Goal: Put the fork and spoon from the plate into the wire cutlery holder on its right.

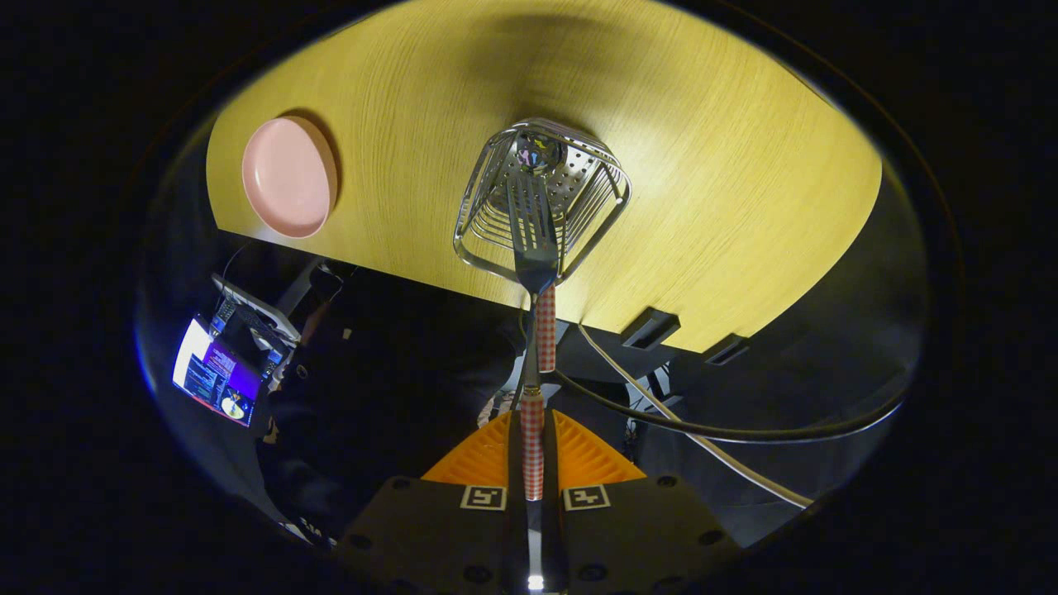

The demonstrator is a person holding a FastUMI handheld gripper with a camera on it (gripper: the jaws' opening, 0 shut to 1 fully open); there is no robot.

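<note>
- While pinched narrow, gripper (533, 442) clamping the fork (534, 240) by its red-checked handle, both fingers (483, 459) pressed against it.
- Just ahead of the fingers, running straight away from them: the fork's thin metal neck, then its tined head, pointing down into the wire cutlery holder (488, 211).
- Beside that neck, touching or nearly so: a second red-checked handle (546, 318), sticking up out of the holder's near rim; looks like the spoon, though cannot tell for sure.
- Below and around the fingers: a person in dark clothing (372, 397), a lit laptop screen (213, 376) off to the left, and a dark cable (744, 430) with a pale cable (702, 442) crossing to the right.
- Beyond the fingers: yellow wood-grain table (744, 165), seen from above, with two dark clips (650, 328) on its near edge.
- On that table, straight ahead: the holder standing upright, perforated base visible, with a round shiny shape (539, 153) at its bottom past the fork's tines.
- Well apart to the holder's left, near the table edge: pink plate (289, 176), nothing lying on it.
</note>
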